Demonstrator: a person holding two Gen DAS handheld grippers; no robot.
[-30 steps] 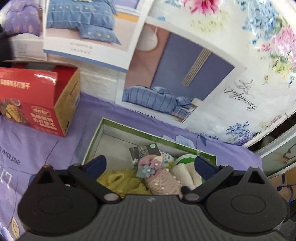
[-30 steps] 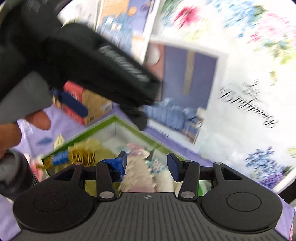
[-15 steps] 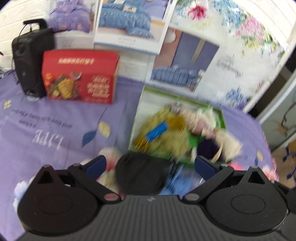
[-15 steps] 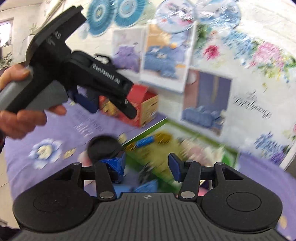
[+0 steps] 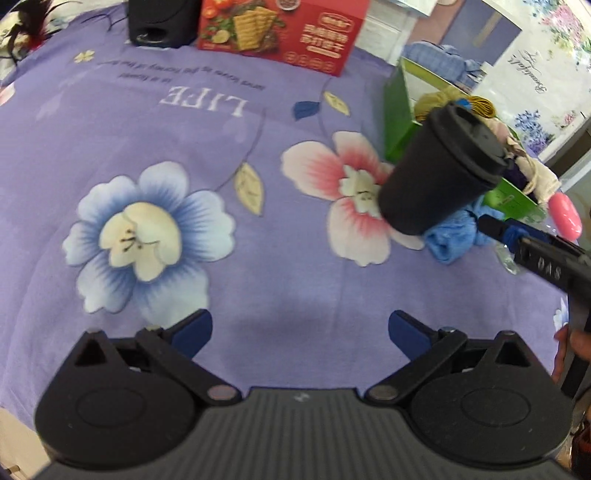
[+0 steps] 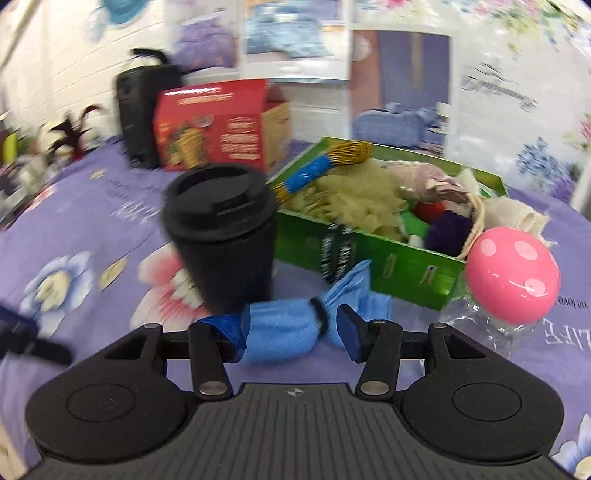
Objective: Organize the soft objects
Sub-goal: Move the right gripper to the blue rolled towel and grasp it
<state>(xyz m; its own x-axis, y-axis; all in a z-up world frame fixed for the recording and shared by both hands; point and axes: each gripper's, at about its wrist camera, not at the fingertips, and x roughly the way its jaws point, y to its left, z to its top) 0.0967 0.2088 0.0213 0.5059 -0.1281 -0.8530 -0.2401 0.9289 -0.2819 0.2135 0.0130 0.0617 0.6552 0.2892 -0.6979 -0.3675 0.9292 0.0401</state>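
Black speaker (image 5: 159, 22) cut off above.

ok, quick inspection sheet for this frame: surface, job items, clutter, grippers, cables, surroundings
Surface: purple floral bedsheet, printed "LIFE".
Job's things: green box full of soft items, yellow yarn on top; blue cloth lies outside, in front of the box.
Clutter: black cup, lid on, upright beside the box; pink mushroom at the box's right corner; red carton; black speaker.
Grippers: left gripper open over bare sheet; right gripper open, its fingers on either side of the cloth.
Cables: nothing seen.
Surroundings: bedding posters on the wall.
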